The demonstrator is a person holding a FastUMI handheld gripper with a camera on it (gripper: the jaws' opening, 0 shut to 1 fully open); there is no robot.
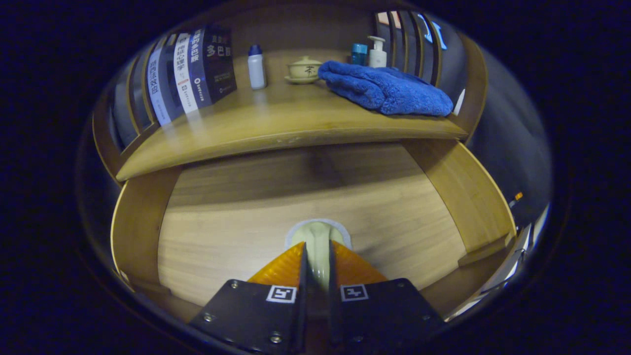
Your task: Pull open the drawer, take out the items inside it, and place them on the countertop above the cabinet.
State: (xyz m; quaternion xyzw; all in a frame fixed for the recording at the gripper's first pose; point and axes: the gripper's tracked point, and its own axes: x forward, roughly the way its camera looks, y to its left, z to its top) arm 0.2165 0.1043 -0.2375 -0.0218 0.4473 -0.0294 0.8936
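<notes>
The gripper (316,251) is holding the drawer handle (318,236). Its two fingers are closed in tight, one pressing on each side of the pale handle. The handle is sitting near the bottom edge of the drawer front (305,217), about in the middle. The drawer front is a wide wooden board, and it is looking closed, tucked in under the countertop (276,123), so nothing inside it is showing.

Up on the countertop, a fluffy blue towel (387,88) is lying at the right edge, near the back. A row of books (190,74) is standing at the left edge. A small white bottle with a blue cap (256,67) is standing near the back edge, just beside the books. A little lidded cup on a saucer (304,69) is sitting between the bottle and the towel. A pump bottle (377,52) and a blue jar (359,54) are standing behind the towel, in the back right corner.
</notes>
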